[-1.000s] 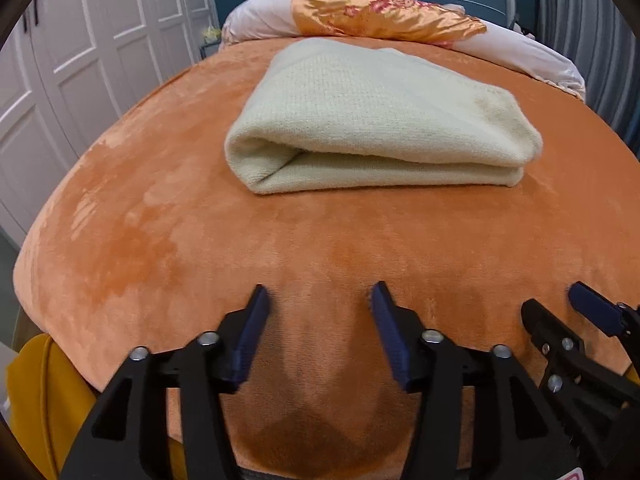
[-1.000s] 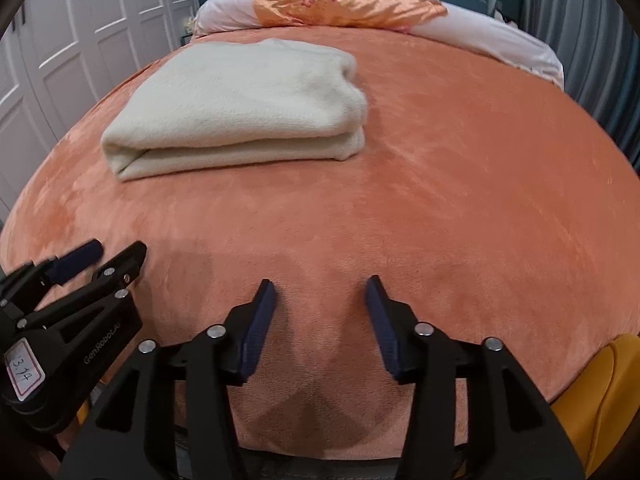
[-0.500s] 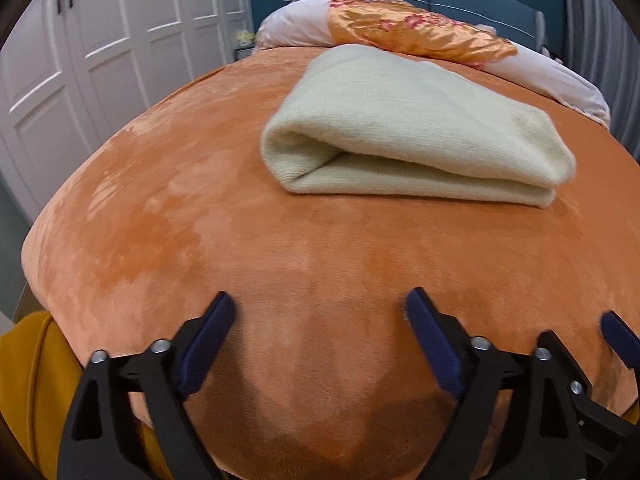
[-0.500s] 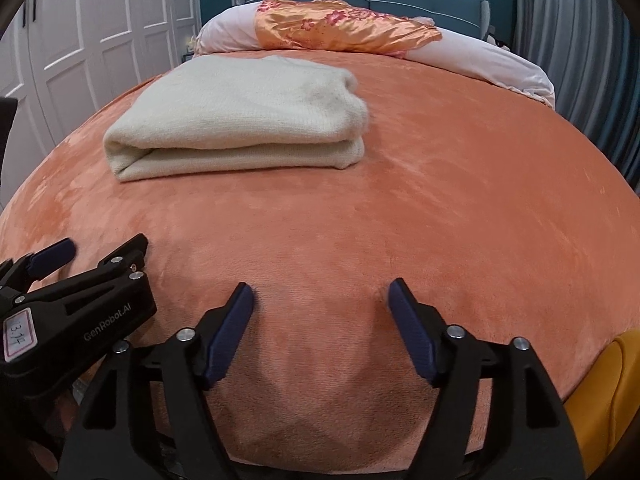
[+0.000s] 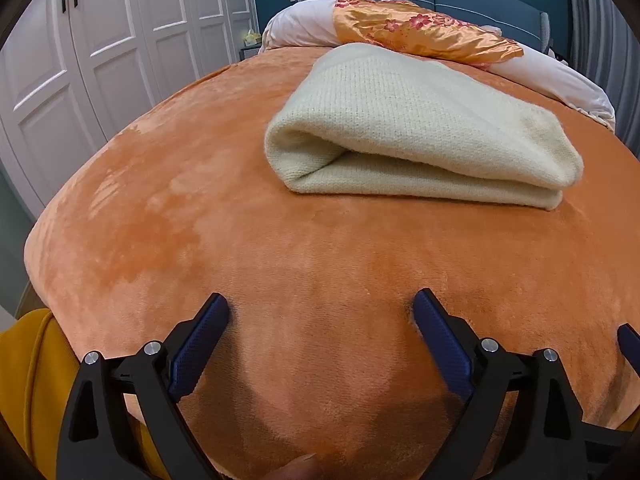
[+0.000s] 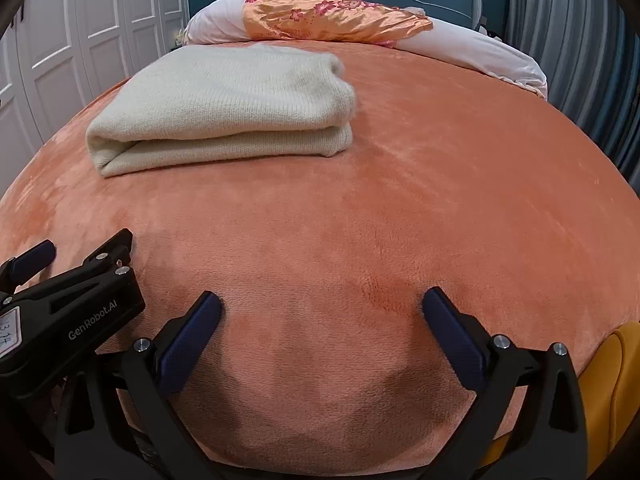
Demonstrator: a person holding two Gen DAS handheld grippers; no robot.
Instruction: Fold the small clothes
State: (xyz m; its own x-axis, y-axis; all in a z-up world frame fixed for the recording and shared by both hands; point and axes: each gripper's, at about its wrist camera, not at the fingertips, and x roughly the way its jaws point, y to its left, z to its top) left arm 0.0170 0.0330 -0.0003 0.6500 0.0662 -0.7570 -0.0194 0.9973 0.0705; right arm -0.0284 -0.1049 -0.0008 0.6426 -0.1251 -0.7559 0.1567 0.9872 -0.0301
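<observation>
Folded cream sweater (image 5: 420, 128) lies on the bed's orange blanket (image 5: 200, 220), up at approx 12–1 o'clock in the left wrist view and approx 11 o'clock in the right wrist view (image 6: 224, 108). It's doubled over, layers stacked, rounded fold end toward the closet doors (image 5: 100, 40), edges fairly square. Behind it, at 12, a white pillow (image 6: 480, 52) w/ an orange floral cloth (image 6: 332, 16) draped over it.

Left gripper (image 5: 320, 320): jaws wide, nothing between them, only blanket under. They've just been opening. Right gripper (image 6: 320, 312): same, jaws as wide as they look able to go, empty, also just been opening. Both sit near the bed's near edge, well apart from the sweater, pointed down toward the blanket. Left gripper's body shows at 8–9 o'clock in the right view, just beside the right one.

Step, my read: fold looks done, or this piece at least; grippers are clear of it w/ nothing held. No other loose garment shows on the bed.

Next move, if any: either a last tidy (would need a reach fwd to 12, one gripper per near corner, low approach so the top layer doesn't drag) or fetch another piece from out of frame. Can't tell which. Risk w/ tidy: knit is soft and thick, a pinch may grab just one layer and pull the stack open.
</observation>
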